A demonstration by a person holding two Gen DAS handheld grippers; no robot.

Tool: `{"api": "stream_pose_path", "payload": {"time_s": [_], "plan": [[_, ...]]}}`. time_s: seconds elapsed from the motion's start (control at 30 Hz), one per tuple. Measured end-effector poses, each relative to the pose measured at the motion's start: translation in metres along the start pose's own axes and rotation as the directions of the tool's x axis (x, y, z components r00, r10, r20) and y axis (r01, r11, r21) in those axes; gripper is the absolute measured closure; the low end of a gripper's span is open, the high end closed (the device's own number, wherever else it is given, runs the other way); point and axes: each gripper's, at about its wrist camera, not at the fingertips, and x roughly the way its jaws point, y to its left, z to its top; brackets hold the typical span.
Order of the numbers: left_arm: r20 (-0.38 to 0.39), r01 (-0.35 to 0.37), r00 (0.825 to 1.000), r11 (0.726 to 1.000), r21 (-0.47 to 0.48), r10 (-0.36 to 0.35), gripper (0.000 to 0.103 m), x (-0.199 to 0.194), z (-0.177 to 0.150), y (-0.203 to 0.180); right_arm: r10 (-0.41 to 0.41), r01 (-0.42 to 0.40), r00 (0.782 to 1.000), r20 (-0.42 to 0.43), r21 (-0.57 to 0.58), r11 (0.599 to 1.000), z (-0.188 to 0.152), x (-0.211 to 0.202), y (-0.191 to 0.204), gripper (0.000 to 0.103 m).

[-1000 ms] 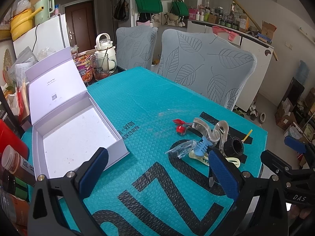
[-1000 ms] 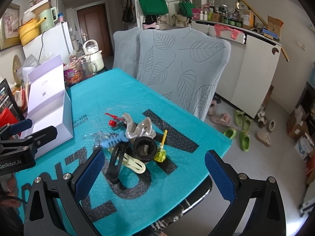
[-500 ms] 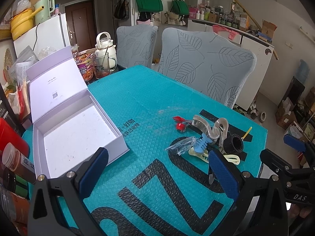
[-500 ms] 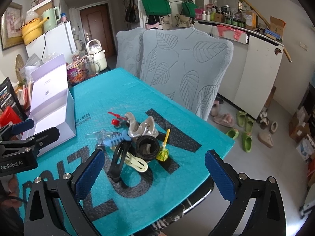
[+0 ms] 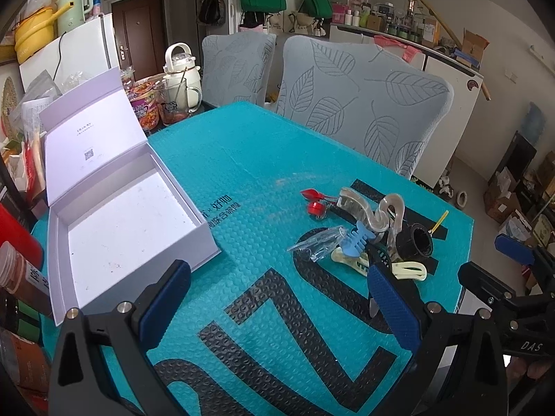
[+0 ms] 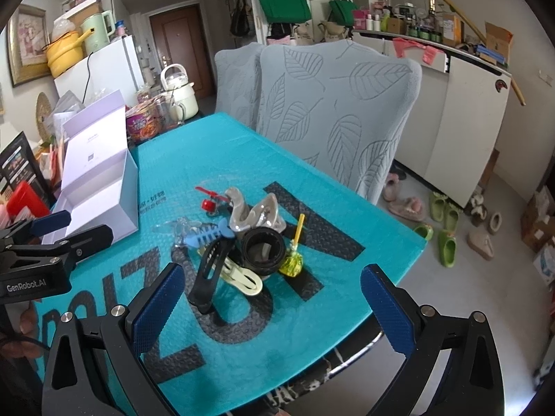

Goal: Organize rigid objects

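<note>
A pile of hair clips (image 6: 242, 239) lies on the teal mat: a blue fishbone clip (image 6: 208, 235), a long black clip (image 6: 208, 274), a cream clip (image 6: 242, 279), translucent claw clips (image 6: 255, 215), a red clip (image 6: 208, 202), a black ring (image 6: 262, 253) and a yellow-green stick item (image 6: 293, 260). My right gripper (image 6: 272, 294) hovers open just in front of the pile, holding nothing. The open white box (image 5: 131, 222) sits empty on the left. My left gripper (image 5: 277, 294) is open between the box and the pile (image 5: 364, 235).
Two leaf-patterned chairs (image 5: 364, 104) stand behind the table. A kettle (image 5: 180, 72), a glass mug and a noodle cup (image 5: 145, 104) crowd the far left corner. Bottles (image 5: 20, 274) stand left of the box. The table edge (image 6: 399, 256) drops off right of the pile.
Both views shifted only slightly; the pile sits a little higher in each. Nothing was taken hold of and both grippers stayed open.
</note>
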Motion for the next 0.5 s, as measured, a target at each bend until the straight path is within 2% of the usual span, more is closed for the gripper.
{"api": "stream_pose_path", "payload": {"time_s": [0.4,0.5], "plan": [[-0.045,0.067,0.997,0.995,0.077,-0.063,0.0,0.045,0.0,-0.014,0.058,-0.058,0.997,-0.051,0.017,0.998,-0.006,0.032,-0.019,0.0],[-0.052,0.078,0.996,0.992,0.1,-0.073,0.005,0.057,0.001,-0.015,0.068,-0.067,0.996,-0.064,0.025,0.997,-0.006,0.041,-0.022,0.0]]}}
